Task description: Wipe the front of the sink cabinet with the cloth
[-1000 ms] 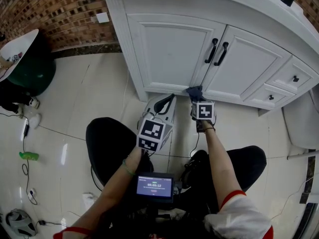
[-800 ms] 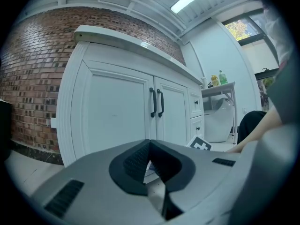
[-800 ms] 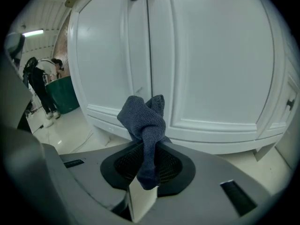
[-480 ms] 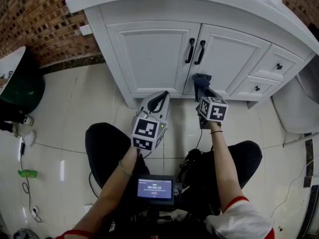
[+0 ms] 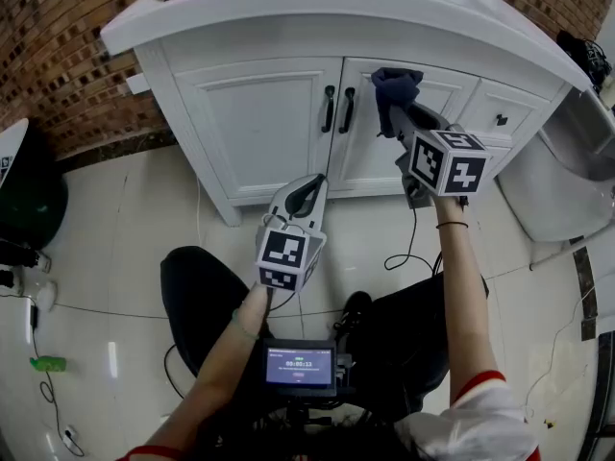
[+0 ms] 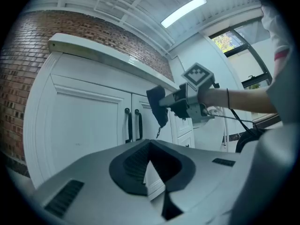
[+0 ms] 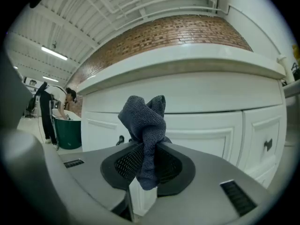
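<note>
The white sink cabinet point(image 5: 259, 123) has two doors with black handles point(image 5: 338, 109) and small drawers to their right. A dark blue-grey cloth point(image 5: 396, 86) is bunched in my right gripper point(image 5: 399, 113), which is shut on it. The cloth is raised to the top of the right door, just under the countertop; whether it touches the door cannot be told. In the right gripper view the cloth point(image 7: 143, 125) sticks up between the jaws, in front of the cabinet point(image 7: 201, 125). My left gripper point(image 5: 309, 188) hangs low before the cabinet's base, shut and empty.
A white fixture point(image 5: 557, 181) stands right of the cabinet. A brick wall point(image 5: 58, 56) runs on the left, with a dark green bin point(image 5: 24, 200) below it. A black cable point(image 5: 408, 248) trails over the glossy tiled floor. My knees and a small screen point(image 5: 299, 364) are near.
My right gripper has lifted the cloth from the foot of the cabinet up to the top of the right door. The left gripper has stayed about where it was.
</note>
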Motion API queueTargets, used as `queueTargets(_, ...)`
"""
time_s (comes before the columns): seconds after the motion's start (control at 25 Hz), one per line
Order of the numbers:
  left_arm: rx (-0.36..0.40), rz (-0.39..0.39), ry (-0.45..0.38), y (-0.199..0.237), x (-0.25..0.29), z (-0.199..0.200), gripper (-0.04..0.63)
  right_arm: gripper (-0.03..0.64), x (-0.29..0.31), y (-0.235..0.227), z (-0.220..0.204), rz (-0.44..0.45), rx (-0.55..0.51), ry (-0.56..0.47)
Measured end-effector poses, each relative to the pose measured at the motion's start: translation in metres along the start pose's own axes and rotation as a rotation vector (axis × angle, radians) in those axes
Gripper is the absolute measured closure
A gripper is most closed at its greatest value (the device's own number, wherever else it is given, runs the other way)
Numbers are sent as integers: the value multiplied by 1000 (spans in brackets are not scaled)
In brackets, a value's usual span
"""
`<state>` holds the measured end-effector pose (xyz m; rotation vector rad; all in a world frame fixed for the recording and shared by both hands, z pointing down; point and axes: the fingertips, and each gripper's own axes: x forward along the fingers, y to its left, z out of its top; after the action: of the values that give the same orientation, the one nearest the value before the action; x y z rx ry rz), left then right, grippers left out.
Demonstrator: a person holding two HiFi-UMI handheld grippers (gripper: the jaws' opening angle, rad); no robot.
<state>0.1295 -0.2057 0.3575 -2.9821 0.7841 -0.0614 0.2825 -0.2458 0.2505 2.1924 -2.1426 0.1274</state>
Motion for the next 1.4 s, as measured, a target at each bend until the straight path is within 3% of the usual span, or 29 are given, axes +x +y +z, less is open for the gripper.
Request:
queueTargets(0.16, -42, -3, -10, -2, -1, 4, 575, 551, 2, 9, 36, 5, -91, -25)
queueTargets(0.32, -52, 9, -8, 4, -5, 4, 575, 551, 15, 12, 21, -2, -99, 19)
queueTargets(1.04, -57, 10, 87, 13, -2, -30, 575, 551, 60, 4, -239, -35, 92, 469)
queueTargets(1.4, -74, 8, 125, 16, 4, -55, 575, 551, 71, 15, -349, -59, 104, 671)
